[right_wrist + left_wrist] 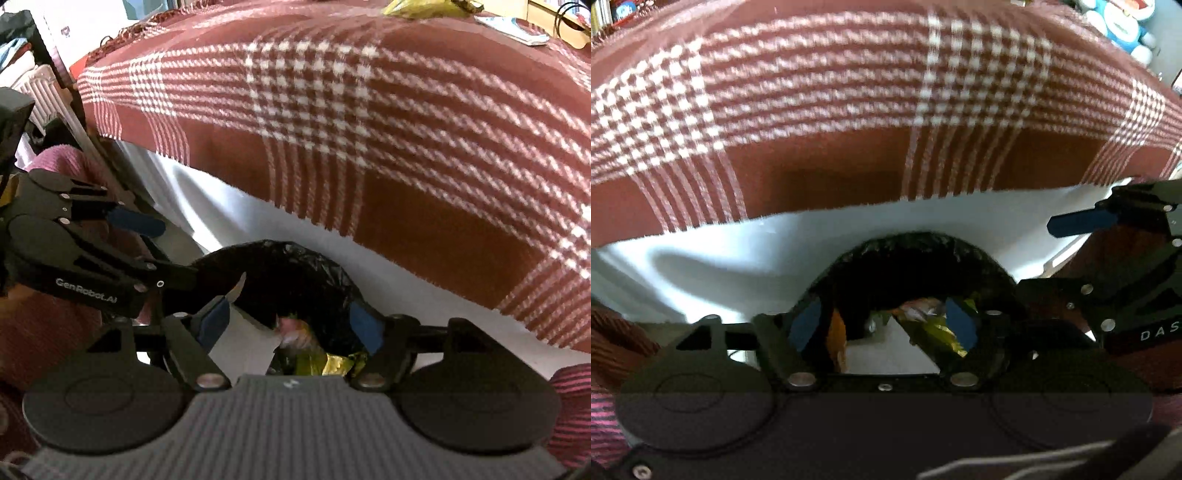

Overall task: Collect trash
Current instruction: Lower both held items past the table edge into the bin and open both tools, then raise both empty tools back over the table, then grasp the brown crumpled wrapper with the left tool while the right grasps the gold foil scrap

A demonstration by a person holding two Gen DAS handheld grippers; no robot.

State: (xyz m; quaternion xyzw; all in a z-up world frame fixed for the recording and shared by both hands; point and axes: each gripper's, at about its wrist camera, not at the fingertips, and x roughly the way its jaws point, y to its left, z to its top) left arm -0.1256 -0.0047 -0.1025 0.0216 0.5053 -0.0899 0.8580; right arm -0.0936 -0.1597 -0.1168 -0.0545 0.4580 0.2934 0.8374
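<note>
Left wrist: left gripper jaws spread, nothing pinched, over black bin bag mouth; wrappers lie inside.

Right wrist: right gripper also released above the bag. Yellow wrapper remains on plaid blanket. Risk: unheld bag rim may collapse; the two grippers sit near enough to clash.

Looks like home to me, lived-in room. I see surface draped in brown-and-white plaid woven cloth, fringed at far edge, white sheet hanging beneath. White radiator at left of right wrist view. Cluttered shelves behind, blue-and-white tubs stacked at far right in left view. Bin lined with black bag on floor below.
</note>
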